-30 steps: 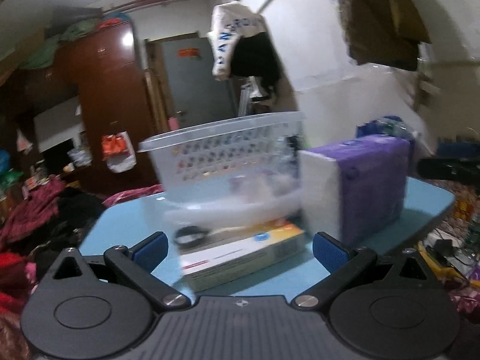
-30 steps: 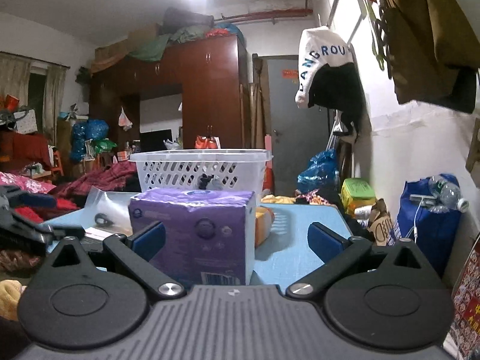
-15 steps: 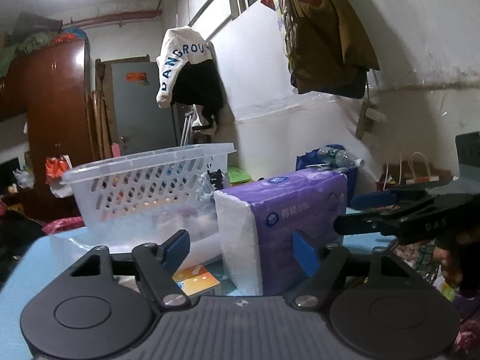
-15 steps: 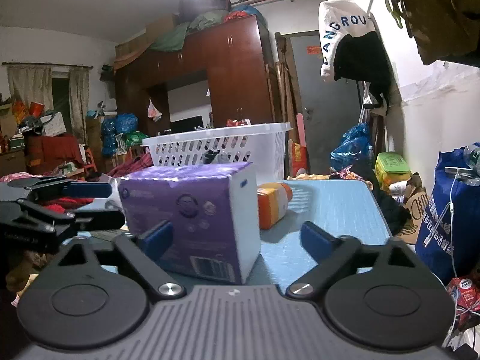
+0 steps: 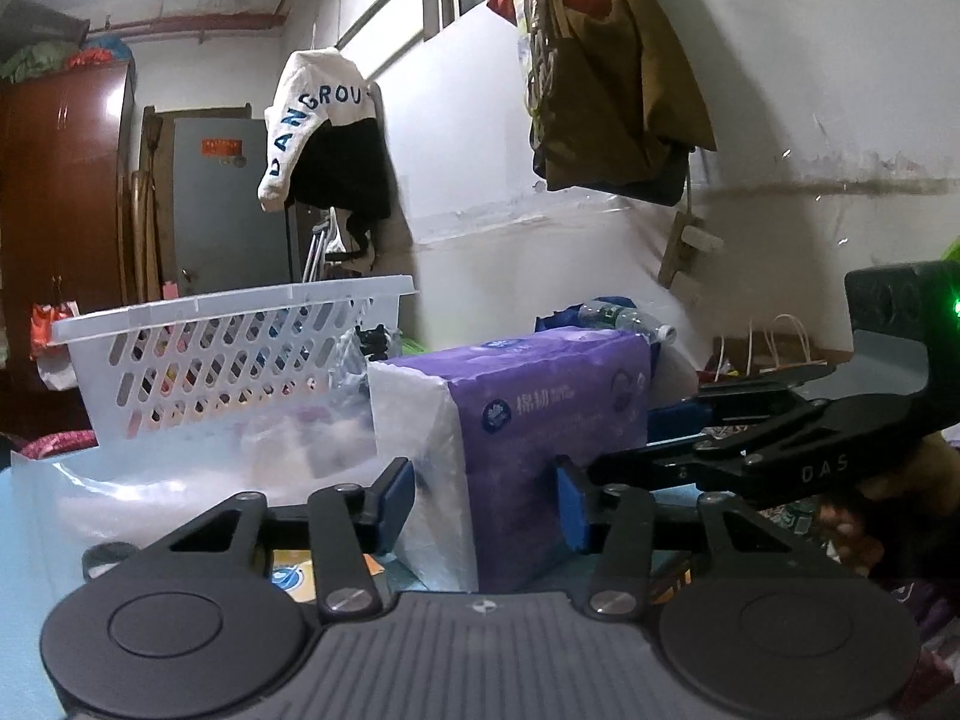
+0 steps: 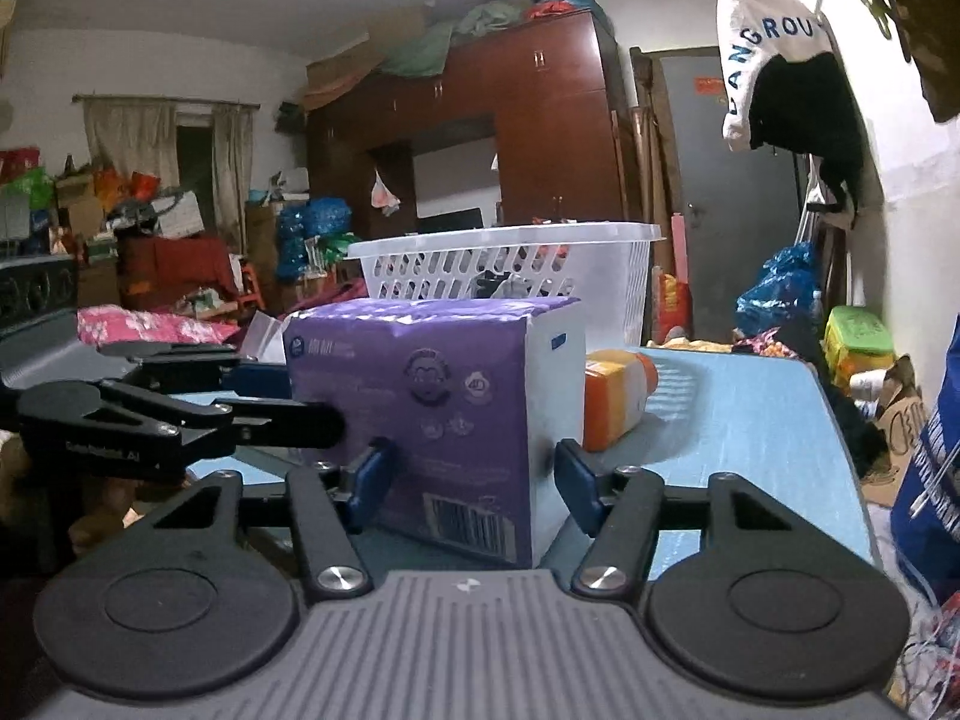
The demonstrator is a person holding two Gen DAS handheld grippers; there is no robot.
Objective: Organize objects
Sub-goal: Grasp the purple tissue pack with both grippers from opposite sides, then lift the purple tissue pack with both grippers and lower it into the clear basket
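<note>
Both grippers bracket the purple tissue pack (image 5: 540, 414) on the blue table (image 6: 732, 408).

Your left gripper (image 5: 486, 501) holds its blue pads on either side of the pack's near corner; the pads appear to touch the wrapping, but you cannot tell whether they press. Your right gripper (image 6: 471, 471) approaches from the opposite side, with its left pad against the purple face and its right pad just beside the white end; firm contact cannot be confirmed here either. The pack stands upright on the table. The white basket (image 6: 510, 270) stands behind it. An orange bottle (image 6: 618, 396) lies on its side just beside the pack. A clear plastic bag (image 5: 198, 468) lies in front of the basket.
</note>
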